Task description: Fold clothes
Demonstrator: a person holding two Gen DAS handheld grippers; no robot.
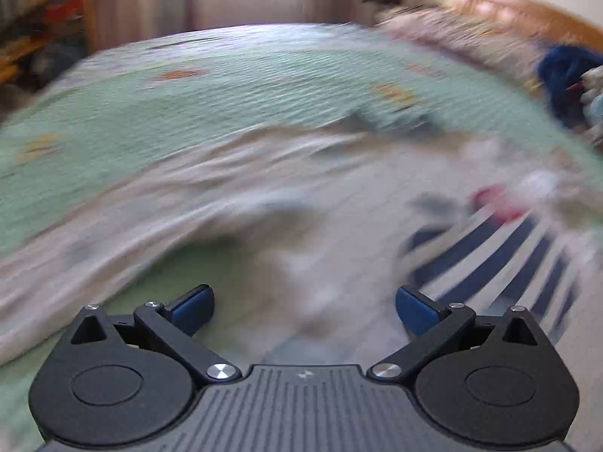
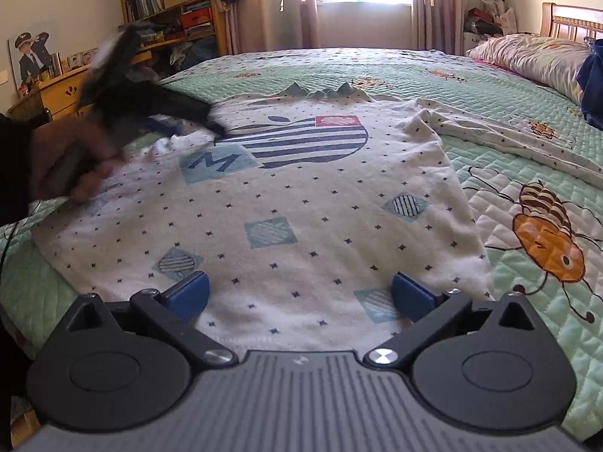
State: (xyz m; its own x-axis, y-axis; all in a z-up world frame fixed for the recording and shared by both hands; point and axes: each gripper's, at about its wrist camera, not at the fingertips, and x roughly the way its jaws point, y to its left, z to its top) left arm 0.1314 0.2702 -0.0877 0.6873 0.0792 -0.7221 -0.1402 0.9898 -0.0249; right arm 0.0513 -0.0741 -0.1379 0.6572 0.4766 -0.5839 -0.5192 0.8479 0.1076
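On my left, the left gripper (image 1: 304, 310) has its fingers spread wide over a sleeve (very blurred). The shirt (image 2: 286, 203) lies flat on the green bedspread (image 2: 535, 260). My right gripper (image 2: 299, 295) gapes at its hem, holding nothing.

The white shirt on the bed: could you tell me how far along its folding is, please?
Done: the white shirt is spread face up on the green quilt. In hand: nothing; the left gripper and right gripper both hang open above it. Left: every fold, including the outstretched sleeve.
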